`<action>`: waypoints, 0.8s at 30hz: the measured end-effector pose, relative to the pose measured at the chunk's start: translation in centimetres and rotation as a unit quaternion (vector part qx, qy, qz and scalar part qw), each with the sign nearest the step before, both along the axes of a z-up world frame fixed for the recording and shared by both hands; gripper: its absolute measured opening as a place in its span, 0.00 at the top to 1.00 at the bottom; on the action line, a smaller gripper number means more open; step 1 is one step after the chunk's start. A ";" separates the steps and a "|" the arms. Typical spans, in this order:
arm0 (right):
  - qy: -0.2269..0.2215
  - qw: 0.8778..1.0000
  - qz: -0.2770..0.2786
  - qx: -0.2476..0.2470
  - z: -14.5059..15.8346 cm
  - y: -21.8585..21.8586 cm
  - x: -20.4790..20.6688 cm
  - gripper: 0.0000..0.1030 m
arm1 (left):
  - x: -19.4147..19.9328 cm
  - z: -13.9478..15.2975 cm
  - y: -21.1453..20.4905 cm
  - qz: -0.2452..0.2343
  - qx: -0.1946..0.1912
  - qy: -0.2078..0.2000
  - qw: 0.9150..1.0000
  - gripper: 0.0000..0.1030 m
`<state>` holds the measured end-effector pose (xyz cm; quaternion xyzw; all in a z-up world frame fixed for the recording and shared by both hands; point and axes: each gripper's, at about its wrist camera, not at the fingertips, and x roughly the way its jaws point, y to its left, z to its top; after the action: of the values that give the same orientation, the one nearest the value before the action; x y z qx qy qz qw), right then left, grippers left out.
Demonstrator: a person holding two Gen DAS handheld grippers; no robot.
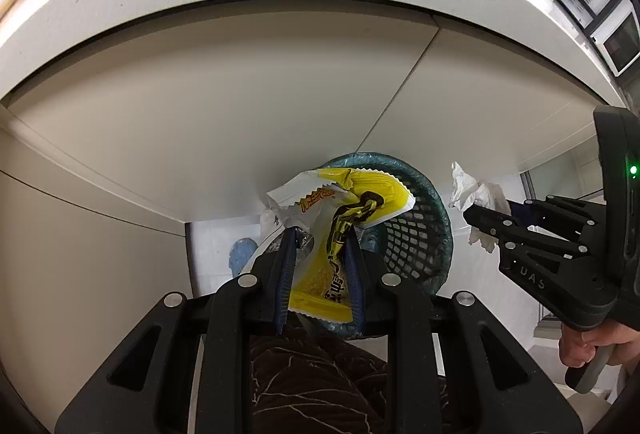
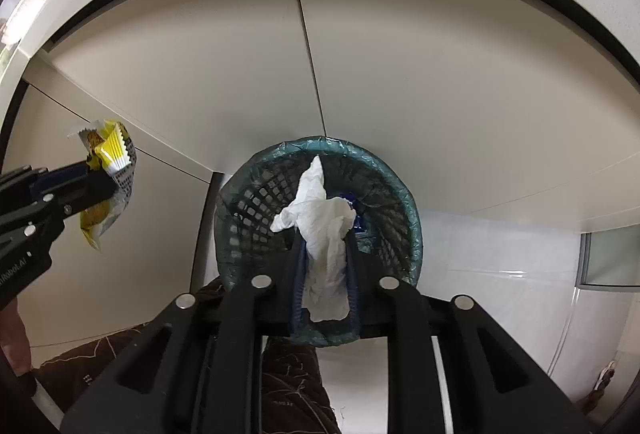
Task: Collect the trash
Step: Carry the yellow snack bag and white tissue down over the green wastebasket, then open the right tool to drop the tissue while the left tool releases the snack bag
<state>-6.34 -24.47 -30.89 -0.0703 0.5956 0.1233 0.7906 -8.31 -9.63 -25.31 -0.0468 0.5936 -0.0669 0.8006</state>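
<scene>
Left claw (image 1: 320, 234) pinches yellow wrapper (image 1: 340, 218) mid-body; right claw (image 2: 324, 234) holds crumpled tissue (image 2: 324, 230) over bin (image 2: 404, 194). Both look light, soft, crushable; wrapper probably slick, so grip centrally.

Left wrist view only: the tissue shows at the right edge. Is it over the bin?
Observer: Yes. In the right wrist view the tissue hangs right above the bin's opening.
Operator: How is it held?
Observer: It runs lengthwise between both fingers of the right hand-held gripper, bunched past the tips.
Operator: And my wrapper?
Observer: The wrapper is off to the bin's left, in front of the cabinet, not over the opening.
</scene>
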 end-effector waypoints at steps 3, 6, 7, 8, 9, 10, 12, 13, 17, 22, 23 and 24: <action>0.000 1.000 -0.002 0.004 0.0 -0.2 0.1 0.75 | 0.0 0.2 0.3 0.000 -0.002 0.001 1.000 0.78; 0.001 1.000 -0.003 0.009 -0.1 -0.2 0.1 0.67 | -0.1 0.3 0.4 0.000 -0.001 0.003 1.000 0.78; 0.000 1.000 -0.004 0.010 -0.2 -0.2 0.1 0.65 | -0.1 0.4 0.4 -0.001 0.000 0.004 1.000 0.78; -0.001 1.000 -0.005 0.012 -0.2 -0.2 0.1 0.61 | -0.1 0.4 0.4 0.000 0.000 0.005 1.000 0.78; 0.000 1.000 -0.006 0.014 -0.3 -0.2 0.2 0.57 | -0.1 0.3 0.4 0.000 0.000 0.006 1.000 0.78; 0.001 1.000 -0.007 0.017 -0.3 -0.2 0.2 0.55 | -0.1 0.5 0.5 -0.001 0.000 0.006 1.000 0.78; 0.003 1.000 -0.008 0.021 0.0 0.0 0.3 0.50 | -0.1 0.6 0.5 -0.002 0.001 0.006 1.000 0.78; 0.003 1.000 -0.008 0.022 0.0 0.1 0.4 0.47 | -0.1 0.6 0.5 -0.002 0.002 0.006 1.000 0.78; 0.000 1.000 -0.015 0.026 0.3 0.1 0.2 0.23 | -0.1 0.6 0.4 -0.003 0.002 0.010 1.000 0.78; -0.020 0.999 -0.035 0.024 1.3 -0.9 -0.1 0.10 | 0.1 0.1 -0.1 -0.015 0.003 0.014 1.000 0.78; -0.023 0.999 -0.042 0.020 1.5 -1.3 -0.1 0.09 | 0.2 0.1 -0.4 -0.019 0.003 0.013 1.000 0.78; -0.026 0.998 -0.047 0.018 1.6 -1.6 -0.2 0.09 | 0.2 0.0 -0.7 -0.023 0.002 0.013 1.000 0.78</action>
<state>-6.50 -26.09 -29.27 -0.0313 0.5752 0.0945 0.8120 -8.06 -10.29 -25.28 -0.0327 0.6050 -0.0838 0.7911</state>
